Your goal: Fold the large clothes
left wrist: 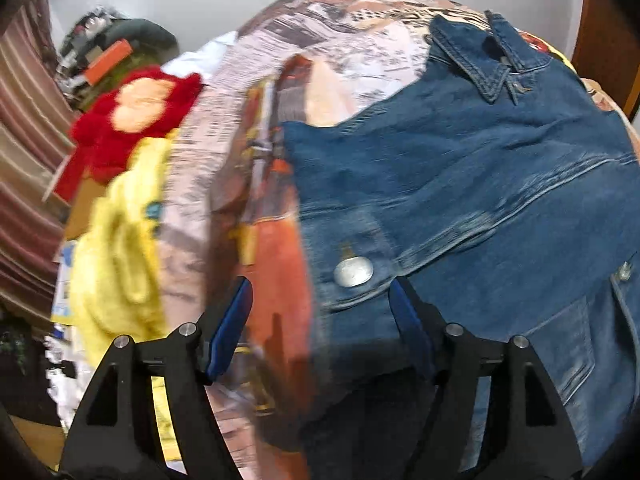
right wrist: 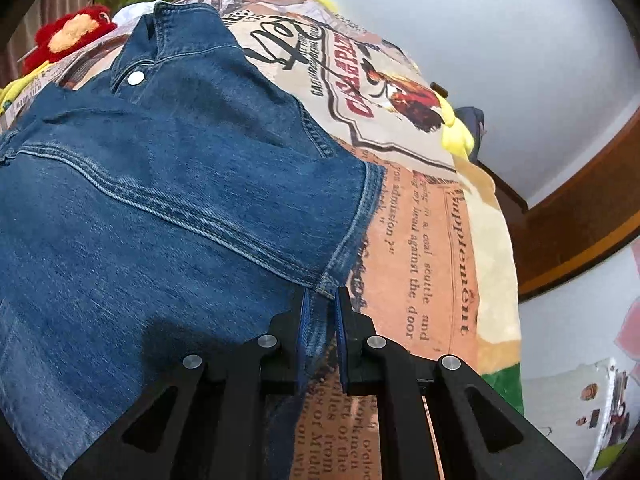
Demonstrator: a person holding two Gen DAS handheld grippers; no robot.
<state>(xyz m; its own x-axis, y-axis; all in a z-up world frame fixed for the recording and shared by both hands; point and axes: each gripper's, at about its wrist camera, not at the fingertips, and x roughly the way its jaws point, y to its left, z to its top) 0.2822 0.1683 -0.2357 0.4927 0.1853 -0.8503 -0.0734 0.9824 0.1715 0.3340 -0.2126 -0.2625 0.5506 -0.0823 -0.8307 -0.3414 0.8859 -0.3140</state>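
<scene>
Nearby: left claw (left wrist: pixel 320 300) open, jaws apart over jacket edge, nothing pinched. Right claw (right wrist: pixel 320 300) clamped on denim jacket (right wrist: pixel 160 184) at a seam corner. Jacket spread flat on printed blanket (right wrist: pixel 420 240) on bed, collar (left wrist: pixel 480 64) at far end. Folding looks barely begun; most folds left. Farther: yellow plush (left wrist: pixel 120 248), red plush (left wrist: pixel 132 120).

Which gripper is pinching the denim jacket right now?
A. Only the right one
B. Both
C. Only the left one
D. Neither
A. The right gripper has its jaws nearly together on the edge of the denim jacket, with a strip of denim between the pads, while the left gripper stands wide open above the jacket's hem and grips nothing.
</scene>
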